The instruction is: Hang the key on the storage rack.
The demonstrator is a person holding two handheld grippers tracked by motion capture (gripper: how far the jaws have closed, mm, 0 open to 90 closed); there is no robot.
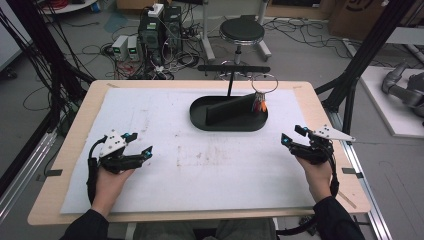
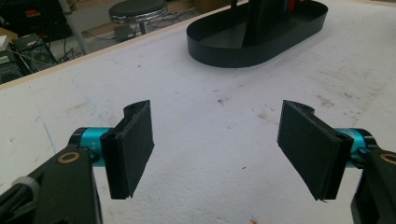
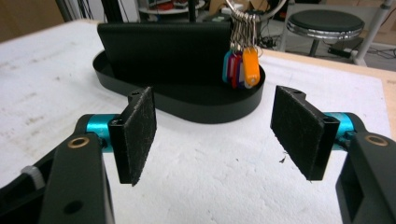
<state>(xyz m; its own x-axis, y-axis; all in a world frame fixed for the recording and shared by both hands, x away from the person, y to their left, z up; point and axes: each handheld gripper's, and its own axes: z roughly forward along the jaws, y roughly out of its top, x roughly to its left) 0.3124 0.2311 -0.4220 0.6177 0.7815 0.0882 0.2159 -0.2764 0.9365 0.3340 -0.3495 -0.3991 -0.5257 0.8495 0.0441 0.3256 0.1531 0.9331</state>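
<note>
Holding: you rest both grippers on the white mat, well short of the black oval tray at its far middle
Left gripper: jaws spread wide with nothing between them, and bare mat showing in the gap in the left gripper view
Right gripper: jaws likewise parted and empty, aimed at the tray in the right gripper view
Key tags: a bunch of coloured tags, orange foremost, hangs on a ring from the stand's crossbar, dangling over the tray's right end beside the upright black wallet-like slab
Risk, swing: the bunch hangs free, so a glancing touch from your right gripper would likely set it swaying and spoil the pinch
Risk, snag: closing on the thin rings rather than the flat tags could let them slip between the pads
Risk, topple: pulling sideways instead of lifting off the bar may tip the slender stand post or drag the tray
Risk, slab: a wide approach could knock the leaning slab over
</note>
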